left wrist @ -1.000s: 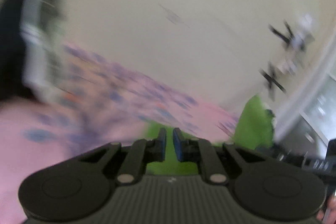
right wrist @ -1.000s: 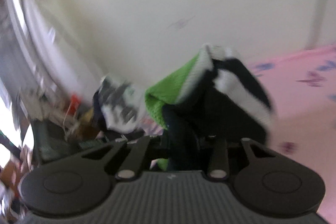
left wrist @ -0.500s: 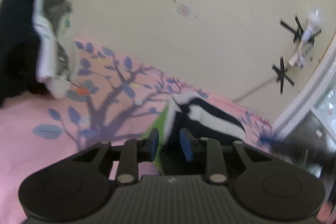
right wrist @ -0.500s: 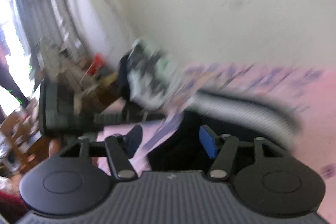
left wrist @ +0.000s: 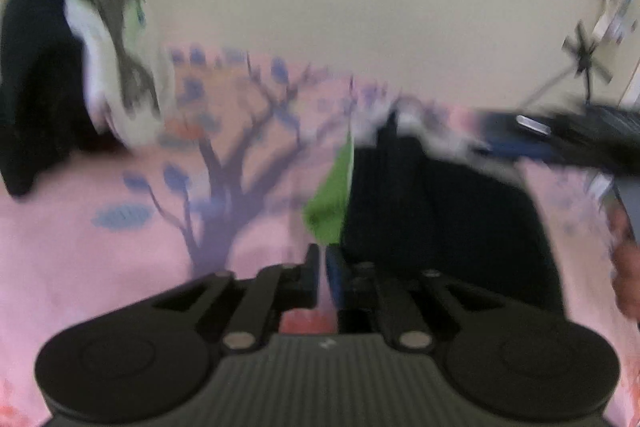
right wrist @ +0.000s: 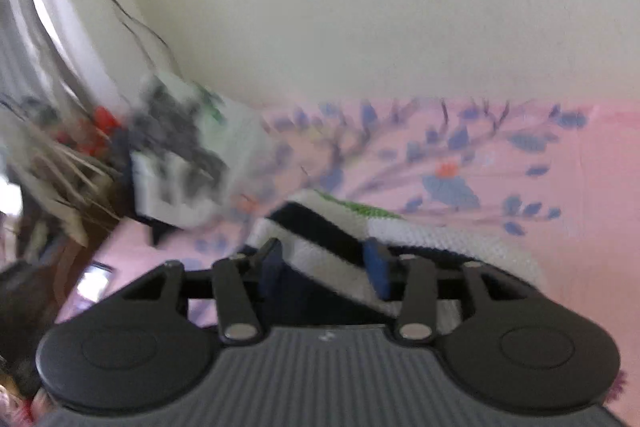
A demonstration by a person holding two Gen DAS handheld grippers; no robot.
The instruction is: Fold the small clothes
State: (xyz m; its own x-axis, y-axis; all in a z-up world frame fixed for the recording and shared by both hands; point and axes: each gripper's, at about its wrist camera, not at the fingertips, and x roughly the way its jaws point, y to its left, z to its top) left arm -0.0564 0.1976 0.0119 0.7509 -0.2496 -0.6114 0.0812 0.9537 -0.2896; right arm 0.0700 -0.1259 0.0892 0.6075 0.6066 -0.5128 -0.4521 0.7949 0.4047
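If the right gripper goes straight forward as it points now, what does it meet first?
Most likely the striped knit garment. The right gripper has its jaws opening, and the black and white fabric lies between and just beyond them on the pink sheet. Blur leaves the depth uncertain.

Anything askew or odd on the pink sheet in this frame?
Nothing damaged or spilled. The striped garment lies bunched on the sheet, with a green flap sticking out on one side. The right tongs are opening around its striped edge. Both views are blurred, so the fold's neatness can't be judged.
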